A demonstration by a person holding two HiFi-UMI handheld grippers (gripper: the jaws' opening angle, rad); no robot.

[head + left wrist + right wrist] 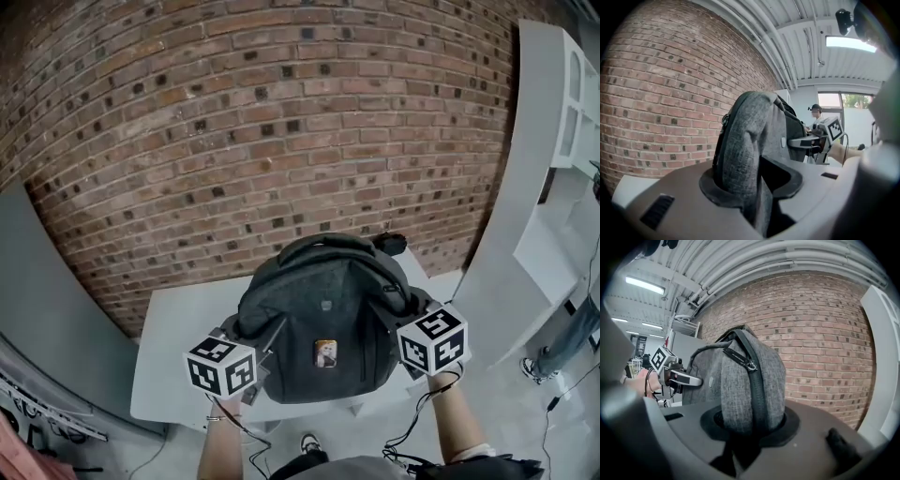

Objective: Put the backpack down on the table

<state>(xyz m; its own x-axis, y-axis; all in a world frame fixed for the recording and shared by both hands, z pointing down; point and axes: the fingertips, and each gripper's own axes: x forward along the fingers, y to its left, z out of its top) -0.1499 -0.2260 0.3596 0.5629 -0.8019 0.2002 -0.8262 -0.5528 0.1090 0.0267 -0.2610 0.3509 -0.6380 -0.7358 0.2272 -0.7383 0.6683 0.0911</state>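
While both of my grippers clamp it from either side, the grey backpack [323,323] stands upright in the lower middle of the head view, over the white table [178,328] that sits against the brick wall [281,122]. My left gripper [251,345] bites the bag's flank at the lower left, and my right gripper [403,323] bites the opposite flank, a little higher in the frame. Looking along my left jaws, I see them partway closed on a thick fold of grey fabric, the pads pressing it from both sides. The bag's body rises straight up out of the gap and fills the middle of that view. My right jaws are likewise partway closed, squeezed on a rounded grey edge with a dark zipper line running down into the gap. Each gripper view shows the other gripper across the bag. Whether the backpack's bottom touches the table top I cannot tell; in the head view its lower edge lies close to the table's near edge.
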